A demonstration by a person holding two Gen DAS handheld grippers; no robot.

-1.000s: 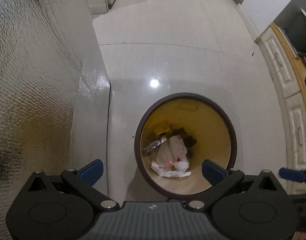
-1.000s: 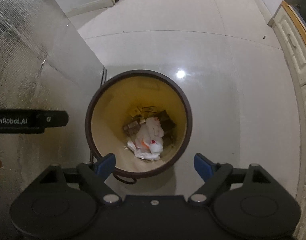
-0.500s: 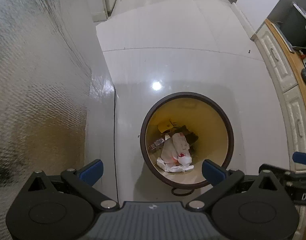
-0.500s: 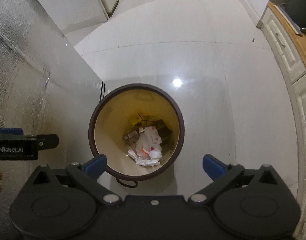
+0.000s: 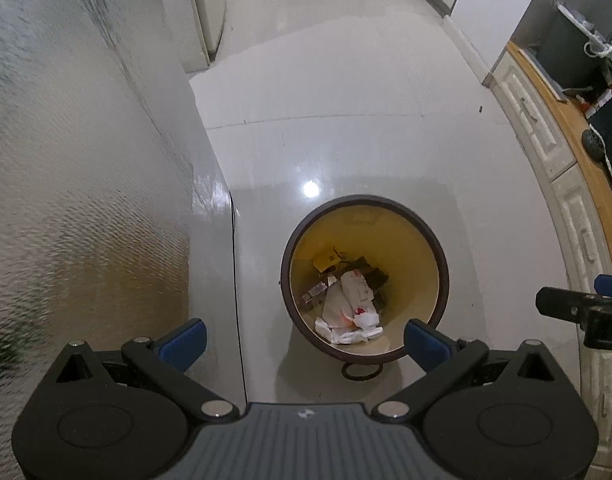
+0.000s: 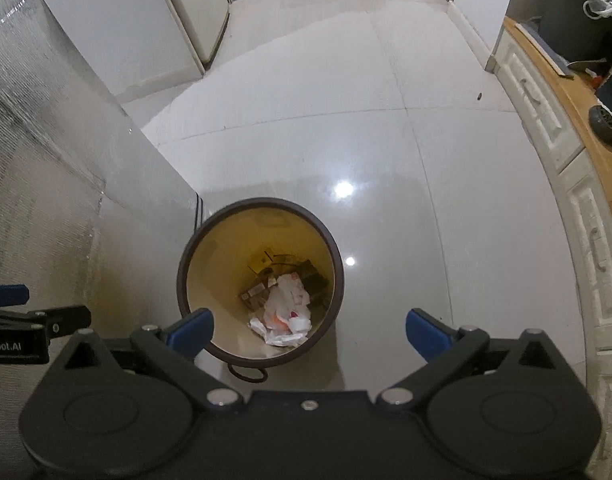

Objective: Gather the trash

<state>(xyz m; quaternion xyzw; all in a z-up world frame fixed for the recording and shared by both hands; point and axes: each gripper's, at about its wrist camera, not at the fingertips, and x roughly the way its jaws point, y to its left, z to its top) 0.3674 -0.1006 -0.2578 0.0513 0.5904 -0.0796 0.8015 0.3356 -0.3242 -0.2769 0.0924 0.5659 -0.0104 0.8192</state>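
By the textured wall panel the left hand-held gripper hangs wide open and empty above the round waste bin, where crumpled paper trash lies. The right hand-held gripper is likewise spread and empty. That drop looks finished; next comes finding more litter.

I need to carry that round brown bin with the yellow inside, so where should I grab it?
Probably the near rim of the round brown bin with the yellow inside, from straight above: it stands upright and open-topped, so one jaw can go inside the thin wall and one outside.
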